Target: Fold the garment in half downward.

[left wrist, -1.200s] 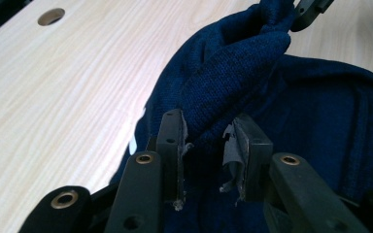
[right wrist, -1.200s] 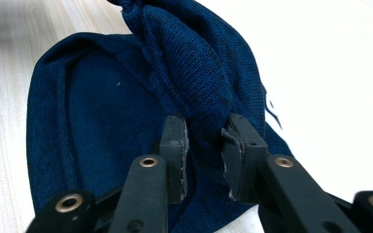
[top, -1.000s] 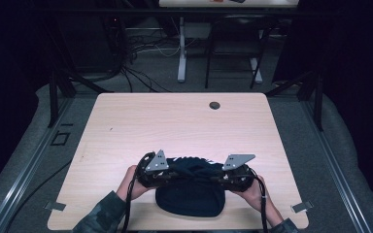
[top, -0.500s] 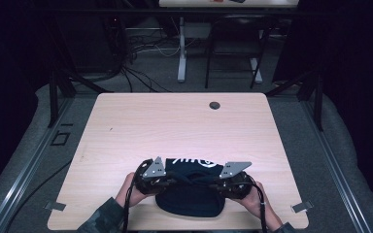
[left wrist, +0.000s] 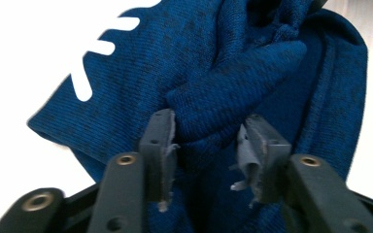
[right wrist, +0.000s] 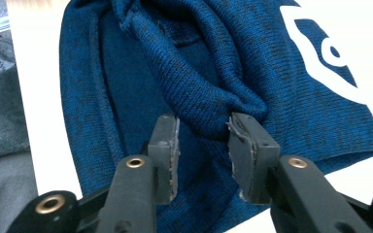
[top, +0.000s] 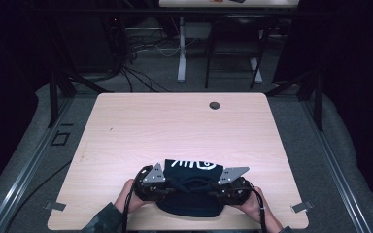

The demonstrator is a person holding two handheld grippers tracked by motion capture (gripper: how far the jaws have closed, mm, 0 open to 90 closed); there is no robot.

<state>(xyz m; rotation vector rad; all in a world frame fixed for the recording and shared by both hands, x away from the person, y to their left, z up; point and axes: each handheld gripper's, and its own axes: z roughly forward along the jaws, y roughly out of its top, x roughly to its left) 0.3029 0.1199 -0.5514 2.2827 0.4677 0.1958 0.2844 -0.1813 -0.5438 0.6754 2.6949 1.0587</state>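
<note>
A dark blue knit garment (top: 190,171) with white print lies folded on the wooden table (top: 175,126) near its front edge. My left gripper (top: 171,187) is at its left side and my right gripper (top: 214,189) at its right, both low over the cloth. In the left gripper view a bunched fold (left wrist: 223,97) sits loosely between the jaws of the left gripper (left wrist: 206,141), which have just been opening. In the right gripper view a rolled fold (right wrist: 199,92) ends between the jaws of the right gripper (right wrist: 203,141), which have also just been opening.
A small dark round hole (top: 214,105) sits near the table's far edge. Bare wood stretches beyond the garment. Dark frames, cables and another table's legs (top: 181,53) stand on the grey floor behind.
Both hands sank a little toward the front edge. The garment settled flatter on the table, its white print now showing. Both pairs of jaws parted and loosened their hold on the folds.
</note>
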